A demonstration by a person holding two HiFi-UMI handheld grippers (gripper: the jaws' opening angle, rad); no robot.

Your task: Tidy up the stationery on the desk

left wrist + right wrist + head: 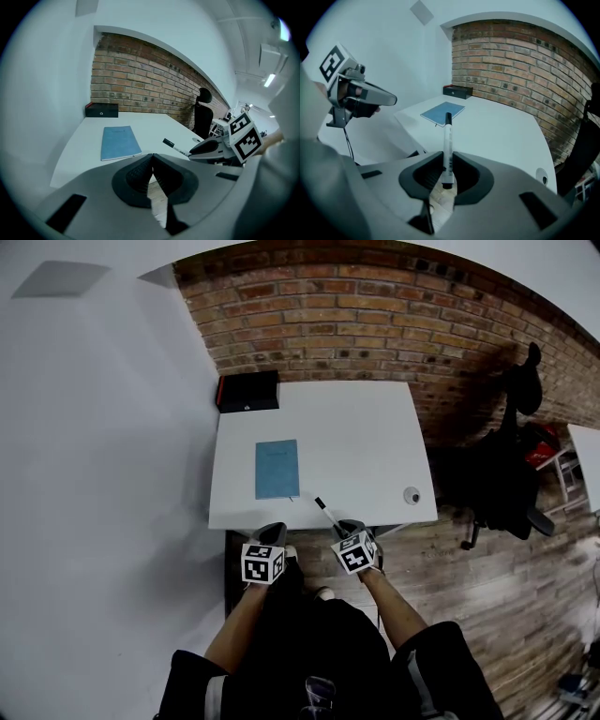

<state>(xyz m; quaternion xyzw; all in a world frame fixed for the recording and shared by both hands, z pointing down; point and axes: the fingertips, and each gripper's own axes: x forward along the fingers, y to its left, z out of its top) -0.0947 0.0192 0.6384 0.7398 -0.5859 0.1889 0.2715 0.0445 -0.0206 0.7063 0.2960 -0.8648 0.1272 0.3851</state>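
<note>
A: Marker [327, 514]: where is it in the head view?
B: Pinched in the right claw [349, 526], its far end reaching over the near edge of the white worktop [366, 446]. A blue notebook [277, 469] lies flat there, and a black box [248, 391] sits at the far left corner.
A: Left gripper view?
B: The left claw [152, 157] is pressed together with nothing between its jaws.
A: Right gripper view?
B: The jaws clamp the marker's lower barrel, and its black cap points toward the notebook.
</note>
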